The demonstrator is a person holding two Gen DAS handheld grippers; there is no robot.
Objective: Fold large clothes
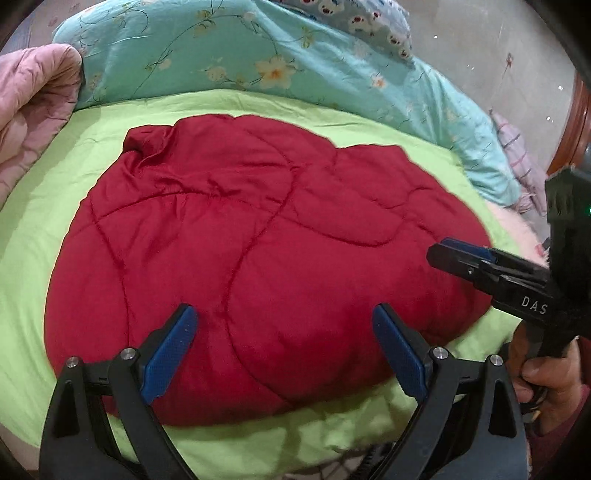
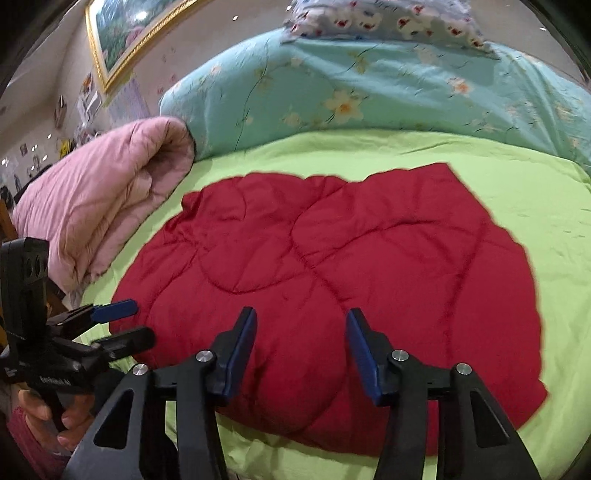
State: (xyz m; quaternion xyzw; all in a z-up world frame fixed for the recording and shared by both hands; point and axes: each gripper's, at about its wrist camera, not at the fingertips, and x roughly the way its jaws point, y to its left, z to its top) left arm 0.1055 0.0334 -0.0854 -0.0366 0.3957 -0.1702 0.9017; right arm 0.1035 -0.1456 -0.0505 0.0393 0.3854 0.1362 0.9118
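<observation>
**Seemingly mid-fold, nothing gripped**

Both released: left gripper and right gripper hover low in frame over the red quilted garment, lying bunched mid-frame on the green sheet. Further folds likely remain.

Pink quilt crowds left, floral quilt behind (green sheet open rightward)

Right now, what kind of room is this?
Most likely a home bedroom: a bed with a green sheet, a folded floral quilt and a pillow behind it, a framed picture on the wall.
</observation>
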